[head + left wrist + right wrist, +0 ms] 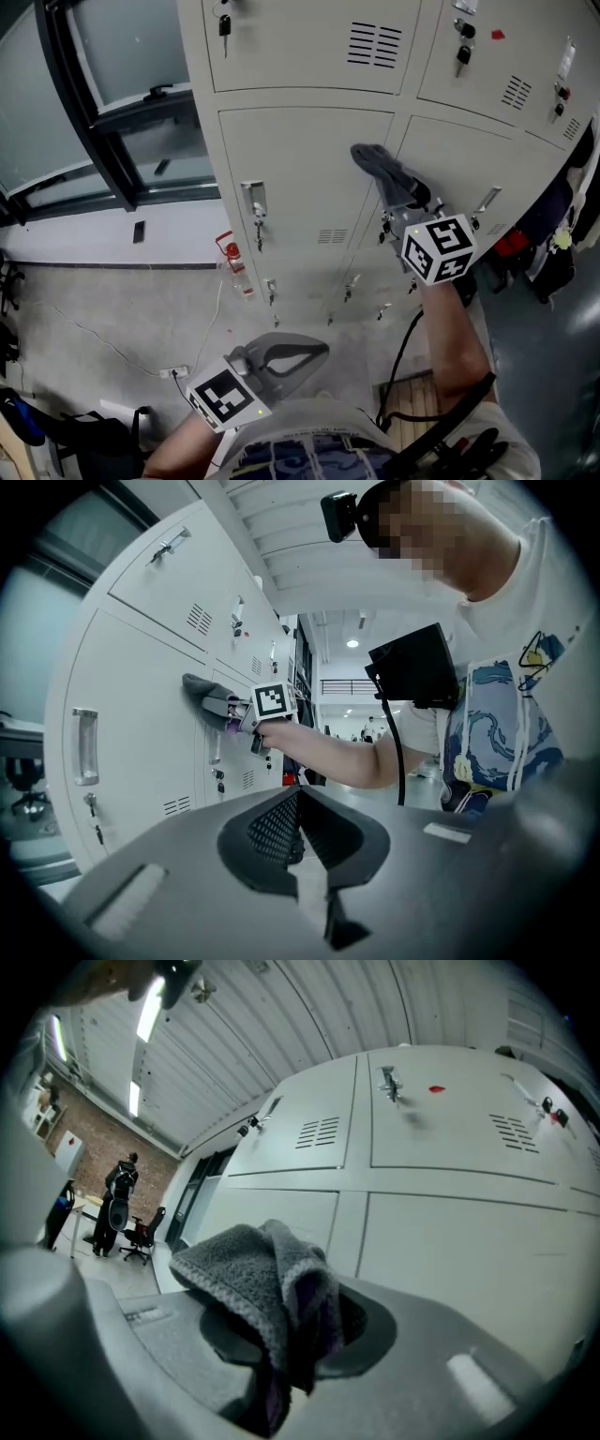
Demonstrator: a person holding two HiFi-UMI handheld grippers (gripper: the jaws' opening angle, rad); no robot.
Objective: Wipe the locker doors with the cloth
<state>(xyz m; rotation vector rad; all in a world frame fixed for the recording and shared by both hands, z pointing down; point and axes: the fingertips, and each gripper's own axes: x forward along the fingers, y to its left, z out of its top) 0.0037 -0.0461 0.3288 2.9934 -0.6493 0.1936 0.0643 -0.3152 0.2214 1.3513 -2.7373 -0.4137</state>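
Observation:
The grey cloth [378, 165] is bunched in my right gripper [398, 192], which is shut on it and presses it against a beige locker door [300, 178] near the seam between two doors. In the right gripper view the cloth [267, 1279] drapes over the jaws and hides them, with the locker doors [450, 1241] close ahead. My left gripper [317, 350] hangs low by the person's body, shut with nothing in it. The left gripper view shows its jaws [298, 855] closed, and beyond them the right gripper with the cloth [202, 688] on the locker door [141, 724].
Keys [258, 230] hang from several locks. A red and white bottle [232, 253] stands at the locker's foot. A power strip [174, 372] and cables lie on the floor. A window [122, 84] is at the left, hanging clothes [553, 234] at the right.

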